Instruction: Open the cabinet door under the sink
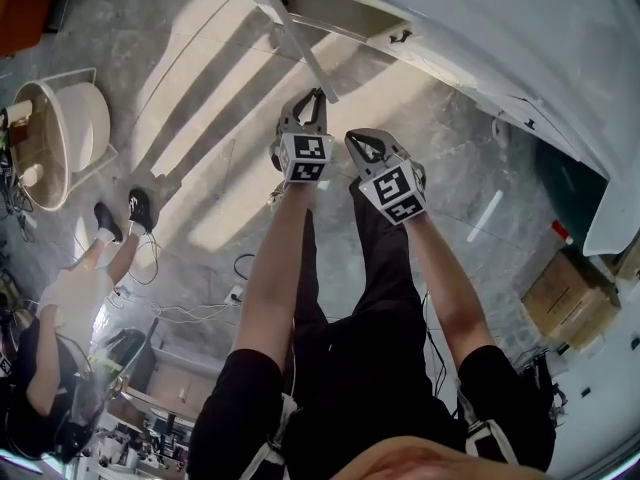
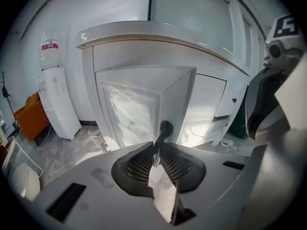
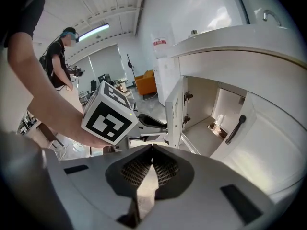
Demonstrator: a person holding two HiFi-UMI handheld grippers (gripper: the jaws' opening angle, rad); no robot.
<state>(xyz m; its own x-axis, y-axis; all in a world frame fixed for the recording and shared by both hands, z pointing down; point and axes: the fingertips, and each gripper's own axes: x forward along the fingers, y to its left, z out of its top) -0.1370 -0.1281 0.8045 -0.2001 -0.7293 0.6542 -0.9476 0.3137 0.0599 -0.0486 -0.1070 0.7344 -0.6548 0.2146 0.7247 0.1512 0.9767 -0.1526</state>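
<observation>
The white cabinet door (image 2: pixel 136 107) under the sink counter (image 2: pixel 158 32) stands swung out from the cabinet. In the head view this door (image 1: pixel 300 46) shows edge-on above my hands. My left gripper (image 2: pixel 157 147) is shut on the door's black bar handle (image 2: pixel 164 128), which runs down between its pads. The head view has the left gripper (image 1: pixel 314 96) at the door's free edge. Just to its right my right gripper (image 1: pixel 354 140) hangs free. The right gripper (image 3: pixel 152 148) is shut with nothing between its jaws, facing the open cabinet interior (image 3: pixel 206 111).
A second door (image 3: pixel 268 143) with a black handle (image 3: pixel 236 128) stays closed to the right. A water dispenser (image 2: pixel 57 102) and an orange chair (image 2: pixel 29 116) stand left of the cabinet. Another person (image 1: pixel 70 298), a white tub (image 1: pixel 65 133), floor cables and a cardboard box (image 1: pixel 565 296) surround me.
</observation>
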